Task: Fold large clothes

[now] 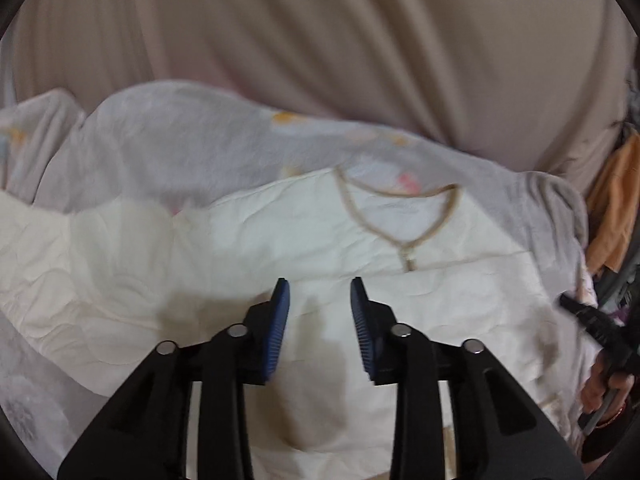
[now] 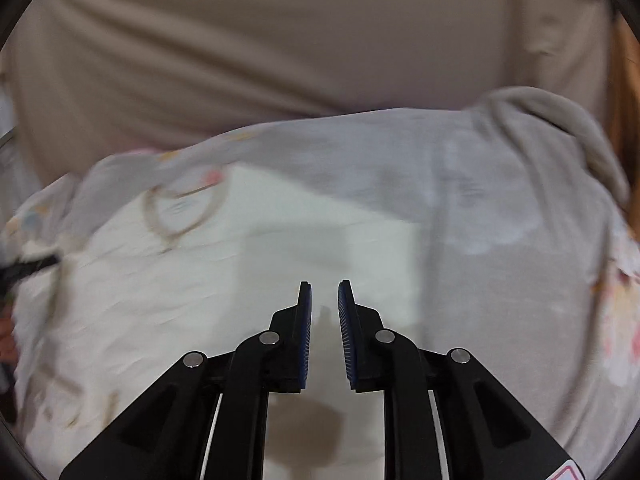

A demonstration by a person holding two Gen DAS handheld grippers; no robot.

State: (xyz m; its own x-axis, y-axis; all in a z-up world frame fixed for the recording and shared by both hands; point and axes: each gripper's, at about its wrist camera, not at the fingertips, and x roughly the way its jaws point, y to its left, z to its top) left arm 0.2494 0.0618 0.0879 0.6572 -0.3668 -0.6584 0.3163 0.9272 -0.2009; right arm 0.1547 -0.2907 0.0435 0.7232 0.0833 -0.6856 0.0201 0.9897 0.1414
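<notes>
A large cream garment (image 1: 260,248) with a tan-trimmed V neckline (image 1: 400,220) lies spread out, wrinkled, on a pale printed sheet (image 1: 180,140). My left gripper (image 1: 320,286) hovers above the garment's middle, below the neckline. Its blue pads (image 1: 280,328) stand apart with nothing between them. In the right wrist view the same garment (image 2: 160,300) fills the left half, blurred, and its neckline (image 2: 180,212) shows at upper left. My right gripper (image 2: 324,284) hangs over the garment's right part. A narrow gap separates its pads and no cloth is in it.
A beige curtain (image 1: 320,40) hangs behind the bed. Orange cloth (image 1: 616,208) hangs at the far right. A hand (image 1: 604,384) holding the other tool's black body (image 1: 592,320) shows at the right edge. Bunched grey fabric (image 2: 560,128) lies on the sheet (image 2: 500,220) at the far right.
</notes>
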